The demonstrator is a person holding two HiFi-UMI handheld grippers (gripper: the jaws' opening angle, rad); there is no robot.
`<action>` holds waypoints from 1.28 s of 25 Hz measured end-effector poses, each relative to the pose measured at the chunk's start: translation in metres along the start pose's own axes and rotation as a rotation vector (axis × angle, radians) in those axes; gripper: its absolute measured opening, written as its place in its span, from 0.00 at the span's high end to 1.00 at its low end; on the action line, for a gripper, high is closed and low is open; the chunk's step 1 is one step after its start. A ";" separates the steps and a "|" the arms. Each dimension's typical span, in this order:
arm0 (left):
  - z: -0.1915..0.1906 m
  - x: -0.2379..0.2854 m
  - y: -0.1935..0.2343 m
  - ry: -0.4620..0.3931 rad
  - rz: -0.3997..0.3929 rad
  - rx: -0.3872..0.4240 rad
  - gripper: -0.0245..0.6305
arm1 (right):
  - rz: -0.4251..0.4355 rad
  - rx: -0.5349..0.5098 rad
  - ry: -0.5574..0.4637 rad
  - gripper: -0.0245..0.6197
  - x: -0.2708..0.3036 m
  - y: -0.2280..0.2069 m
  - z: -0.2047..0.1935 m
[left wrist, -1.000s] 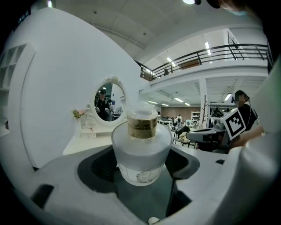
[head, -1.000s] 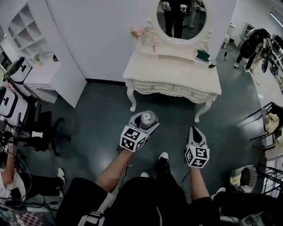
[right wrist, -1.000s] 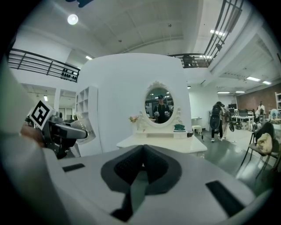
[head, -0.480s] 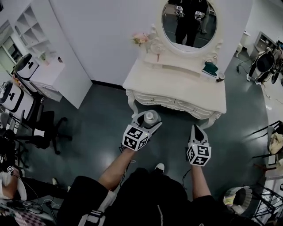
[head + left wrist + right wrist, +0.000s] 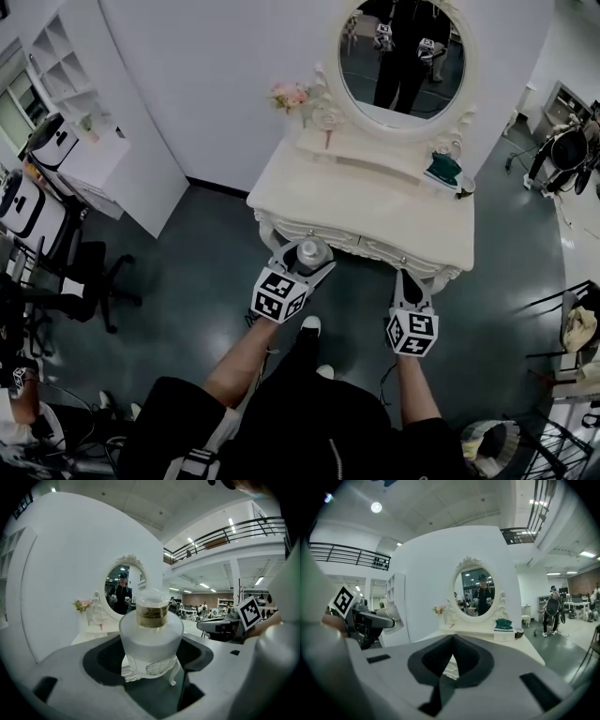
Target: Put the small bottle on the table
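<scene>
The small bottle [image 5: 310, 253] has a frosted glass body, a gold neck and a clear cap. My left gripper [image 5: 302, 266] is shut on its body and holds it upright in the air, right at the front edge of the white dressing table [image 5: 375, 216]. In the left gripper view the bottle [image 5: 151, 639] fills the space between the two pads. My right gripper [image 5: 412, 287] is shut on nothing and hangs by the table's front right corner. In the right gripper view its tips [image 5: 452, 644] meet, pointing at the table [image 5: 487, 637].
An oval mirror [image 5: 403, 52] stands at the back of the table, with pink flowers [image 5: 291, 95] to its left and a teal item [image 5: 442, 169] at the right. A white shelf unit [image 5: 89, 150] and an office chair [image 5: 84, 277] stand to the left. The floor is dark.
The person has walked toward the dressing table, which now lies much nearer. Both grippers have reached its front edge. The bottle stays gripped in the left gripper.
</scene>
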State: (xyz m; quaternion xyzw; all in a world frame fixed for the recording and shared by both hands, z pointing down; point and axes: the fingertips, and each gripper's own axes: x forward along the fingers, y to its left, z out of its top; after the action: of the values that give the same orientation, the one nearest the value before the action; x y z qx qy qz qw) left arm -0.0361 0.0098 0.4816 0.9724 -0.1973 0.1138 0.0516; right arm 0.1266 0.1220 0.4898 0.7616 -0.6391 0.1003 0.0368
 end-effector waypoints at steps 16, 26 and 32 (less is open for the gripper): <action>0.046 0.187 0.112 -0.001 -0.111 -0.005 0.46 | -0.072 -0.016 0.025 0.96 0.192 -0.077 0.045; 0.078 0.267 0.174 -0.001 -0.167 0.004 0.46 | -0.110 -0.006 0.023 0.96 0.282 -0.102 0.073; 0.082 0.289 0.182 0.004 -0.159 0.000 0.46 | -0.093 -0.003 0.024 0.96 0.306 -0.115 0.078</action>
State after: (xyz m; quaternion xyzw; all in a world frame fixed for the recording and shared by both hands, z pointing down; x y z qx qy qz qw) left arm 0.1671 -0.2764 0.4818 0.9847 -0.1192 0.1113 0.0609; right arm 0.2978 -0.1674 0.4827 0.7891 -0.6028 0.1064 0.0503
